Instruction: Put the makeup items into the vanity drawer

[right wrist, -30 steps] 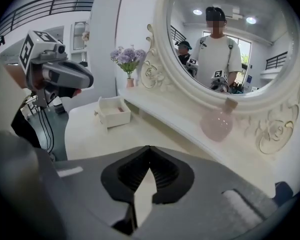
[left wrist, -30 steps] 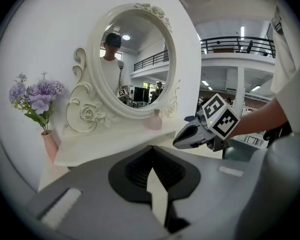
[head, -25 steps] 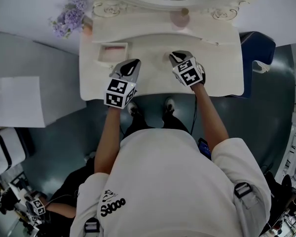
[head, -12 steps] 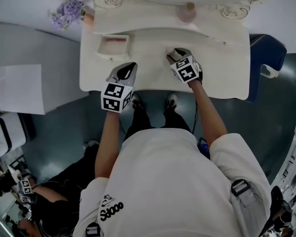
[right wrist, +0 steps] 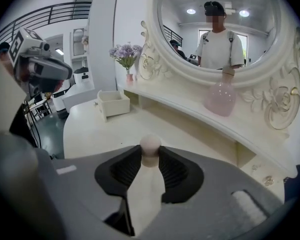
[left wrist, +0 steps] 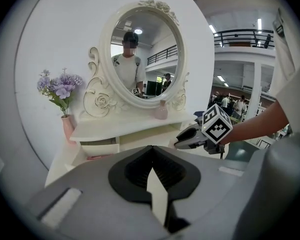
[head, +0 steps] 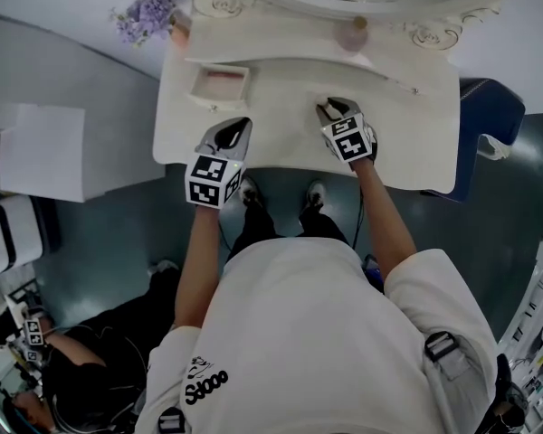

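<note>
A small pale pink makeup sponge [right wrist: 150,145] with a rounded top stands upright on the white vanity top [head: 281,84]. My right gripper [right wrist: 150,156] has its jaws closing round it, and both pads touch its sides. In the head view that gripper [head: 331,108] is at the middle right of the tabletop. The little drawer [head: 219,86] stands open at the back left, with a pink lining showing. My left gripper [head: 238,127] hovers near the front edge, below the drawer, shut with nothing in it.
A pink round bottle [head: 351,34] sits on the raised shelf under the oval mirror [right wrist: 220,24]. A vase of purple flowers [head: 149,12] stands at the shelf's left end. A blue chair [head: 489,116] is to the right of the vanity.
The right gripper's jaws now stand around the pink sponge, slightly nearer the front of the tabletop than before. The left gripper has hardly moved.
</note>
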`<state>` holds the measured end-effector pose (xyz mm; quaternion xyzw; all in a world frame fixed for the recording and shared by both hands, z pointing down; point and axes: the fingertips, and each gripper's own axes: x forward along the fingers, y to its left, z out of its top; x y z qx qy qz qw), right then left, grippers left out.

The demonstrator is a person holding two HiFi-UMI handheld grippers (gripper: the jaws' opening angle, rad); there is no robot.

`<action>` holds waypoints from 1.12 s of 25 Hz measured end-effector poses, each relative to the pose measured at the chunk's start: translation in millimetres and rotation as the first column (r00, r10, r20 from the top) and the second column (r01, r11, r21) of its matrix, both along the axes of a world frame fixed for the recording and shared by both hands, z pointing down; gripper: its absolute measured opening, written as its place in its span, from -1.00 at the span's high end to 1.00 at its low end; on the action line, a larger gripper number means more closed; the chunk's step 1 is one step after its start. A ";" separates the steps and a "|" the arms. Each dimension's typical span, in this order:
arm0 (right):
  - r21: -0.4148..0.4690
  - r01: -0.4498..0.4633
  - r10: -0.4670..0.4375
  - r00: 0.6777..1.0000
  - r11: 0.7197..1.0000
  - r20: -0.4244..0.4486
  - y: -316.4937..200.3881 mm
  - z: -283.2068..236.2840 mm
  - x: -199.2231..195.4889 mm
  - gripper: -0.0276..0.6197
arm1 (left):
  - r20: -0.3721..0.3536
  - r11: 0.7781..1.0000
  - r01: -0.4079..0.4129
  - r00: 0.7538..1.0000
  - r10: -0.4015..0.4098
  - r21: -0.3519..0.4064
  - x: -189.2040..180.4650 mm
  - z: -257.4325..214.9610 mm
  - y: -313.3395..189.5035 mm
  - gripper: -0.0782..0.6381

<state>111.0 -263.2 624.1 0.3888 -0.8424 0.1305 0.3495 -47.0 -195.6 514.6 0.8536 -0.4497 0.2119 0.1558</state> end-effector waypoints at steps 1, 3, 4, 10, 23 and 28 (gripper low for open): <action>0.009 0.000 0.000 1.000 1.000 -0.001 2.3 -5.4 -0.5 0.57 | -0.005 1.000 0.004 1.000 -0.004 0.006 -2.9 -2.1 -0.4 0.73; 0.027 0.000 0.000 1.000 1.000 0.004 6.2 -17.7 -3.2 0.57 | -0.014 1.000 0.013 1.000 -0.013 0.016 -9.8 -5.8 -1.7 0.73; 0.037 0.001 -0.002 1.000 0.999 0.008 7.4 -24.4 -5.4 0.57 | -0.020 1.000 0.018 1.000 -0.018 0.021 -13.6 -7.5 -3.0 0.73; 0.098 0.024 -0.026 0.999 0.995 0.022 9.0 -61.6 -29.7 0.57 | -0.047 0.997 0.052 0.998 -0.050 0.051 -40.2 -17.1 -8.3 0.73; 0.116 0.189 -0.189 0.982 0.975 -0.013 -7.5 -87.5 -132.3 0.57 | -0.075 0.987 0.141 0.988 -0.135 0.082 -119.0 -24.3 -18.3 0.73; 0.086 0.253 -0.251 0.968 0.964 -0.026 -18.6 -80.7 -183.1 0.57 | -0.074 0.983 0.172 0.983 -0.167 0.067 -155.9 -14.5 -20.4 0.73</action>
